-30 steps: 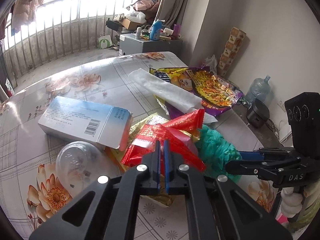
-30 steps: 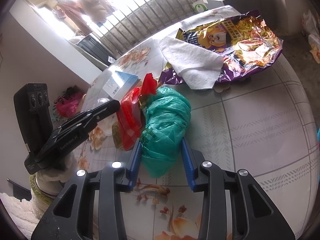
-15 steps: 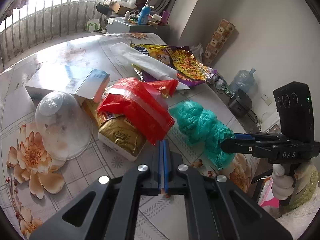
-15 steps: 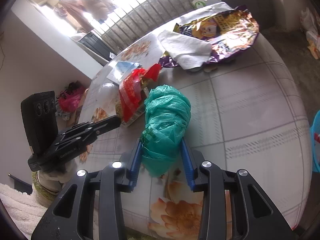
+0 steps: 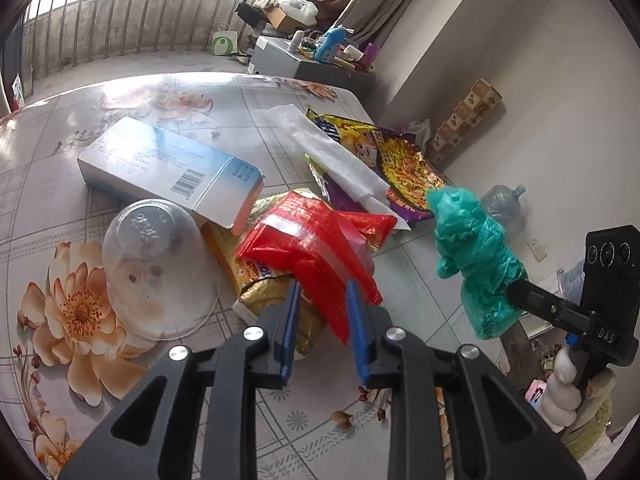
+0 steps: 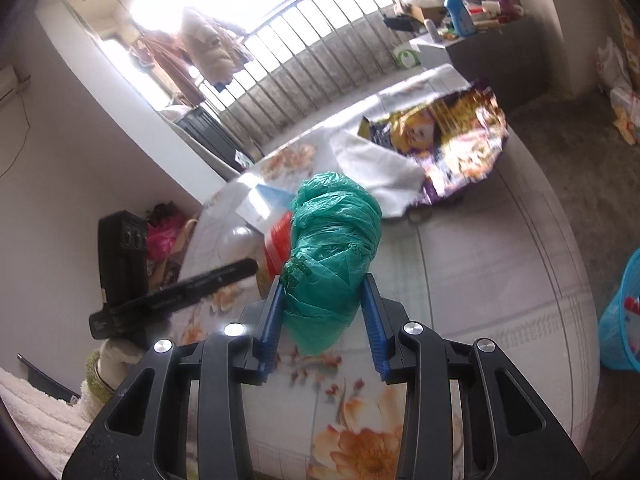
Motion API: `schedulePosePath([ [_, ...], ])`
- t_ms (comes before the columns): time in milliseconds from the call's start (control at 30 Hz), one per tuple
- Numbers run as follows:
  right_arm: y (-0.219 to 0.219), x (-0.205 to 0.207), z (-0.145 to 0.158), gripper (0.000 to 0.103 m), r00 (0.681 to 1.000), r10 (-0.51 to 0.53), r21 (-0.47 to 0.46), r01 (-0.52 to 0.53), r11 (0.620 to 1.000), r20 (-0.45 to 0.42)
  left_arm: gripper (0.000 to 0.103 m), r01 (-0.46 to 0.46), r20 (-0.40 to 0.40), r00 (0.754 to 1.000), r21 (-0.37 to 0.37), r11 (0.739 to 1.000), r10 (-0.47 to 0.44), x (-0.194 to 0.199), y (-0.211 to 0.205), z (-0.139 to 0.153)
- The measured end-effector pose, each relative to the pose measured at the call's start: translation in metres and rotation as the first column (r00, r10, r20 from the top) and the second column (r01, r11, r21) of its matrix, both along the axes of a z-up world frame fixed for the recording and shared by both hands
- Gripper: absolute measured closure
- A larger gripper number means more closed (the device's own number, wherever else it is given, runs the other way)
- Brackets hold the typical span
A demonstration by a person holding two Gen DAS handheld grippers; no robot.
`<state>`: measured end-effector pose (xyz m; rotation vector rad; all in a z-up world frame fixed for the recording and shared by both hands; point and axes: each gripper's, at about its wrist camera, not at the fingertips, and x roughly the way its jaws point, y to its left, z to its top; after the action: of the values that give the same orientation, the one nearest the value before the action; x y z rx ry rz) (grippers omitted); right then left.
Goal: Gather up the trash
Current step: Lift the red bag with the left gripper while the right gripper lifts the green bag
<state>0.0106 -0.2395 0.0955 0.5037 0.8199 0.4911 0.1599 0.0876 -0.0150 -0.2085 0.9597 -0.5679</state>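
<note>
The right tool (image 6: 324,322) is pinching a crumpled teal plastic bag (image 6: 334,256) by its lower end, held clear above the floral-patterned surface (image 6: 500,280). The bag is looking light, soft and slippery (bunched film can slide out of a loose pinch), so its thick gathered middle seems the safest hold. This tool is pointing forward and down; a blue mesh bin (image 6: 622,320) is sitting at three o'clock. The left tool (image 5: 320,308), angled steeply down, has just been opening narrowly around a red foil wrapper's (image 5: 312,240) near corner, without pressing on it.
</note>
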Motion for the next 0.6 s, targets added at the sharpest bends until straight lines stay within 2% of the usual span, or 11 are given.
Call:
schedulePosePath([
  [133, 0.016, 0.022, -0.006, 0.068, 0.999, 0.041, 0.002, -0.041, 0.999, -0.012, 0.077, -0.013, -0.026, 1.000, -0.027, 1.000, 0.013, 0.008, 0.002, -0.004],
  [200, 0.025, 0.033, -0.019, 0.068, 0.996, 0.062, -0.007, -0.063, 0.998, -0.062, 0.074, -0.018, -0.045, 0.999, -0.048, 0.999, 0.016, 0.011, 0.004, -0.007],
  [300, 0.032, 0.036, -0.037, 0.068, 0.990, 0.084, -0.003, -0.085, 0.996, -0.117, 0.069, -0.023, -0.059, 0.998, -0.076, 0.997, 0.019, 0.014, 0.006, -0.009],
  [433, 0.035, 0.038, -0.044, 0.069, 0.986, 0.098, -0.006, -0.100, 0.995, -0.138, 0.066, -0.012, -0.045, 0.999, -0.109, 0.994, 0.008, 0.014, 0.004, -0.006],
  [600, 0.036, 0.040, -0.046, 0.069, 0.983, 0.100, -0.006, -0.103, 0.995, -0.153, 0.063, -0.004, -0.045, 0.999, -0.107, 0.994, 0.000, 0.020, -0.003, -0.007],
])
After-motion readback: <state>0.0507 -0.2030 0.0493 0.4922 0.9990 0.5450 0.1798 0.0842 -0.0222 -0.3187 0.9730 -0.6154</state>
